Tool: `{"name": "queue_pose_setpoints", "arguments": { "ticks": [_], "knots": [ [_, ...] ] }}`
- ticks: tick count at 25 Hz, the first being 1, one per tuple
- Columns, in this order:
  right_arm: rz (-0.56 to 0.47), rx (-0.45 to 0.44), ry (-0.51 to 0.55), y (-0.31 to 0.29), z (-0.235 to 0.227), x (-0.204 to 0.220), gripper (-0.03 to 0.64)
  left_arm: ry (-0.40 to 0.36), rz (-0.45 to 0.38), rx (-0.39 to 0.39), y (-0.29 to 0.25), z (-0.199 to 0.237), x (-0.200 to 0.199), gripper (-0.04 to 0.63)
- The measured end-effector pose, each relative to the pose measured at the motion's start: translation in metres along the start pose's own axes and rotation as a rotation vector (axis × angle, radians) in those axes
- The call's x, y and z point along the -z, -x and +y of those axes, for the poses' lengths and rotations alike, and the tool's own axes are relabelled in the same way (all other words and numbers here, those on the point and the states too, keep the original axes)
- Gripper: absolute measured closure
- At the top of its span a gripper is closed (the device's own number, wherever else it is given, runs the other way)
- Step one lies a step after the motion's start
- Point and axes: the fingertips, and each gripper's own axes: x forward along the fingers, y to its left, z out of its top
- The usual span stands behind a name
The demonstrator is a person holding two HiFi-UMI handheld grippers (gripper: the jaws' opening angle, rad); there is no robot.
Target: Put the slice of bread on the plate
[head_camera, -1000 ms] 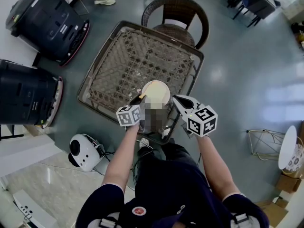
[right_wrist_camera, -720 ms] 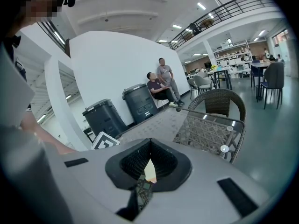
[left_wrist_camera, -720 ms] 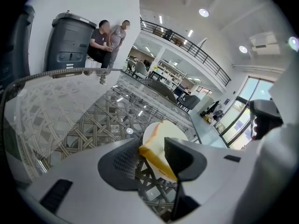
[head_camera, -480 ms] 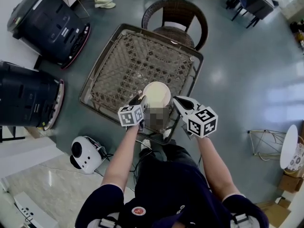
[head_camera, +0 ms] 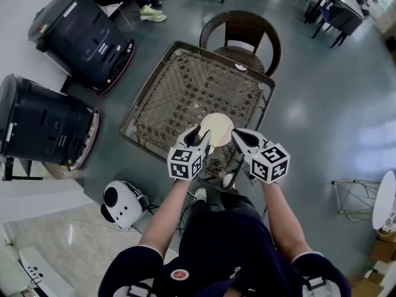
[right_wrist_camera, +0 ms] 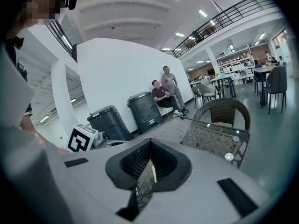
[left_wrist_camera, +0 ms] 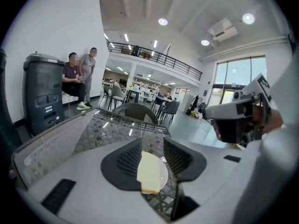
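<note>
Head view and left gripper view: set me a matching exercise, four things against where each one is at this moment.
Things:
1. slice of bread
2. plate
3. wicker chair
4. nearer dark bin

Places:
A. on the floor, left of the table
B. at the table's far side
C. lying on the plate
D. on the table, by its near edge

Pairs: 1-C; 2-D; 3-B; 4-A
</note>
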Motion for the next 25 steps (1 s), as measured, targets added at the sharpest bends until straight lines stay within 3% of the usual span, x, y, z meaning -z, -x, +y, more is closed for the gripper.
{"name": "queue_pose_setpoints", "arguments": {
  "ticks": [3,10,16,25],
  "knots": [
    [-0.029,-0.01,0.013,0.004,0.008,-0.011,0.612,-0.033,-0.051,0.041,0.016,-0.02,-0.025,0.456],
    [-0.111,-0.034,0.059,0.011,0.034,-0.047,0.612,-0.079,-0.197,0.132,0.056,-0.053,-0.087,0.586],
    [-0.178,-0.045,0.105,0.022,0.051,-0.075,0.612,-0.089,-0.278,0.194,0.081,-0.074,-0.122,0.588],
    [-0.249,-0.06,0.155,0.033,0.072,-0.106,0.612,-0.086,-0.329,0.26,0.102,-0.093,-0.148,0.588]
  ]
}}
